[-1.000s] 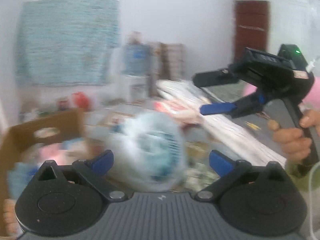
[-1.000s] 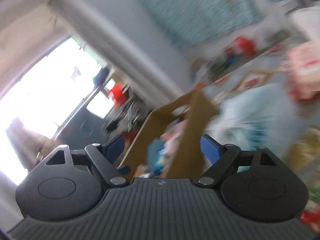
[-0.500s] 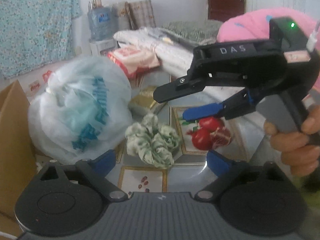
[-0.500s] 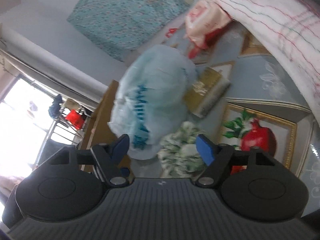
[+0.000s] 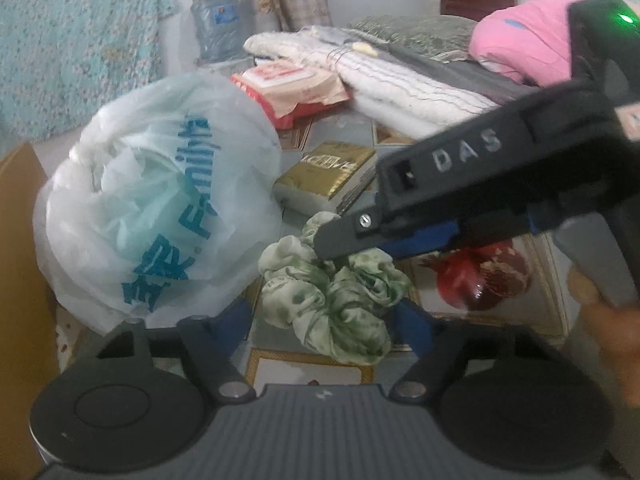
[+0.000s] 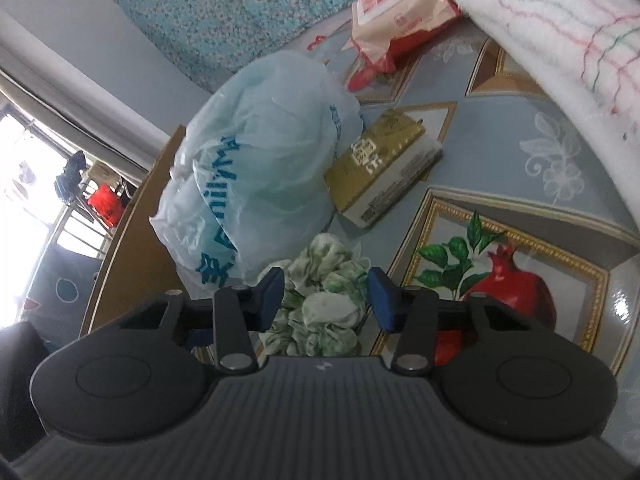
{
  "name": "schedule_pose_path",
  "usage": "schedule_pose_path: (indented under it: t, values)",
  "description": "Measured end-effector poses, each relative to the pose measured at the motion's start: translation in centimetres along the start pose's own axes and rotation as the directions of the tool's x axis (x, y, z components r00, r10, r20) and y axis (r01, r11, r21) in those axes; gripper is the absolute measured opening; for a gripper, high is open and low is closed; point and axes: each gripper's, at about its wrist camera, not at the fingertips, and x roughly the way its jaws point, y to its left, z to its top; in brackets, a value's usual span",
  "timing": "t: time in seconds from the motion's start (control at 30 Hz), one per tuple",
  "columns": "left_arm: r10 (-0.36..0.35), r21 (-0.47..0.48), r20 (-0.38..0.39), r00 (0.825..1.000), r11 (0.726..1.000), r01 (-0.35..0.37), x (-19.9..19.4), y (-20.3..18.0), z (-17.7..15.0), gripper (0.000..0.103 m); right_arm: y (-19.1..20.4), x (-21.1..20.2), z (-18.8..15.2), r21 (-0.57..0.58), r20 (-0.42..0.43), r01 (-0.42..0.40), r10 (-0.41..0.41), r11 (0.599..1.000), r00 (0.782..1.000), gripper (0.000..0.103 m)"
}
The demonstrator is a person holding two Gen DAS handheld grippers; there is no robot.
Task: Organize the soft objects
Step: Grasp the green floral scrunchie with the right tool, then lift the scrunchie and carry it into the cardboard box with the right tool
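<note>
We see both pairs of fingers around one green scrunchie (image 5: 332, 300) that lies on the counter (image 6: 496, 152). The left gripper (image 5: 326, 316) has its blue fingers (image 5: 412, 326) spread to either side of the scrunchie, just beside the cloth; they have just been closing. The right gripper (image 6: 326, 294) reaches in from the right, its fingers (image 6: 382, 300) also spread with the scrunchie's frills between them, and these too have just been closing. We cannot tell whether any pad already presses the cloth.

Half a second ago the right gripper hung above the scrunchie; now its tips sit on the scrunchie's top edge, and both cameras are lower and closer to it.

Outward we count one white plastic bag (image 5: 160, 200) touching the scrunchie's left side, one gold packet (image 5: 328, 176) just behind, one pink wipes pack (image 5: 292, 84), one folded white blanket (image 5: 400, 84) and one brown box (image 5: 20, 280) at the left edge. A hand (image 5: 608, 320) holds the right gripper's handle.
</note>
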Motion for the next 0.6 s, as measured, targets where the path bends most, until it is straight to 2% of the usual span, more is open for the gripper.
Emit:
schedule_pose_path:
  t: [0.07, 0.17, 0.23, 0.33, 0.6]
  values:
    - [-0.015, -0.019, 0.006, 1.0, 1.0, 0.015, 0.1, 0.3, 0.0, 0.07, -0.1, 0.2, -0.1, 0.005, -0.007, -0.006, 0.006, 1.0, 1.0, 0.035]
    - [-0.027, -0.026, 0.02, 0.999, 0.999, 0.027, 0.1, 0.4, 0.3, 0.057, -0.2, 0.5, -0.4, 0.025, -0.018, -0.023, 0.023, 0.999, 1.0, 0.029]
    - [-0.037, -0.029, 0.021, 0.999, 0.999, 0.038, 0.0, 0.3, 0.3, 0.048, -0.3, 0.4, -0.6, 0.037, -0.019, -0.032, 0.033, 0.999, 0.999, 0.028]
    - [-0.045, -0.022, 0.03, 0.999, 0.999, 0.046, -0.6, 0.1, 0.2, 0.044, -0.1, -0.2, -0.9, 0.042, -0.006, -0.049, 0.049, 0.998, 0.999, 0.028]
    - [-0.047, -0.018, 0.102, 0.994, 0.999, 0.049, -4.5, 0.1, 1.2, 0.043, 2.1, -3.4, -1.0, 0.012, 0.041, -0.124, 0.123, 0.992, 0.992, 0.028]
